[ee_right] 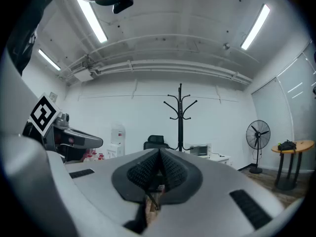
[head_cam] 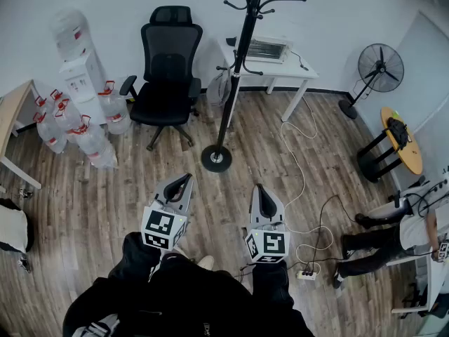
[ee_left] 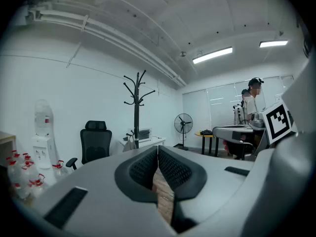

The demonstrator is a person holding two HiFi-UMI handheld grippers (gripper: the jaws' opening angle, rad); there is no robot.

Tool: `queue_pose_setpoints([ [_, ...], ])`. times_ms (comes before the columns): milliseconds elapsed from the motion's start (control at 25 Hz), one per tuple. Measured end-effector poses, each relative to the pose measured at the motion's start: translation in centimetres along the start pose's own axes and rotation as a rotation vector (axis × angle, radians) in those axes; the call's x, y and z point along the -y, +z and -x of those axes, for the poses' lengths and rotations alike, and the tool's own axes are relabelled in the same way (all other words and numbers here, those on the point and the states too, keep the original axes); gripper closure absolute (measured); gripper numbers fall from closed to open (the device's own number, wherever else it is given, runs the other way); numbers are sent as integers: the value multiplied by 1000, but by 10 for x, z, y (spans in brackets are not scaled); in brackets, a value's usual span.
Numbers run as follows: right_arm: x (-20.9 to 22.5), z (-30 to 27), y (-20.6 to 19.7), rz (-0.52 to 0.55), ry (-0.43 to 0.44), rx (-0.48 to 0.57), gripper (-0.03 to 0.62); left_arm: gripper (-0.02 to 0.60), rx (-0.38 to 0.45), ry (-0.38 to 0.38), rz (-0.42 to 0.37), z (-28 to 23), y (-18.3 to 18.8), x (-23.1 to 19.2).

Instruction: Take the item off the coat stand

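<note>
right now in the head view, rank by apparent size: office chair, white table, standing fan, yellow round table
1. office chair
2. white table
3. standing fan and yellow round table: about alike

1. Ceiling tubes [ee_right: 91, 19] are lighting the room brightly and evenly, glaring at 11 and 1 o'clock in the right gripper view.
2. In the left gripper view another tube [ee_left: 212, 55] is blooming at 1 o'clock.
3. The coat stand [ee_right: 180, 117] is showing dark and sharp against the white wall.
4. Shadows on the wooden floor [head_cam: 140, 209] are falling soft and faint.
5. All views are bending strongly and darkening at the rims.
</note>
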State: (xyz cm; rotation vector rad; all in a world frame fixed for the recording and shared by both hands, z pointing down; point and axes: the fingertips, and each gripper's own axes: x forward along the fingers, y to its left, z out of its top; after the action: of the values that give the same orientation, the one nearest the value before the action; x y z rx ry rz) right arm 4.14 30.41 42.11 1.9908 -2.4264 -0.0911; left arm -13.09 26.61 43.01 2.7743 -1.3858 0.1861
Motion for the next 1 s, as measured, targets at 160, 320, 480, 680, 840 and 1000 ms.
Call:
queue_pose_setpoints([
  [160,5,-2,2,-11,1,8,577,557,1,-2,-4,-4,2,3],
  [320,12,-2,1,-31,-9,15,577,557,1,-1,-5,-8,0,5],
  [480,20,-7,0,-23,-7,15,577,557,1,4,-5,-17,1,8],
  [680,35,-16,-8,-11,6,-3,577,557,-3,9,-3,-33,-1,16],
  [840,43,-24,-11,-17,5,-3,577,557,-14,7,-7,-47,-2,16],
  [1000,59,-37,-19,-18,-3,-1,577,557,-5,-3,-12,-73,0,14],
])
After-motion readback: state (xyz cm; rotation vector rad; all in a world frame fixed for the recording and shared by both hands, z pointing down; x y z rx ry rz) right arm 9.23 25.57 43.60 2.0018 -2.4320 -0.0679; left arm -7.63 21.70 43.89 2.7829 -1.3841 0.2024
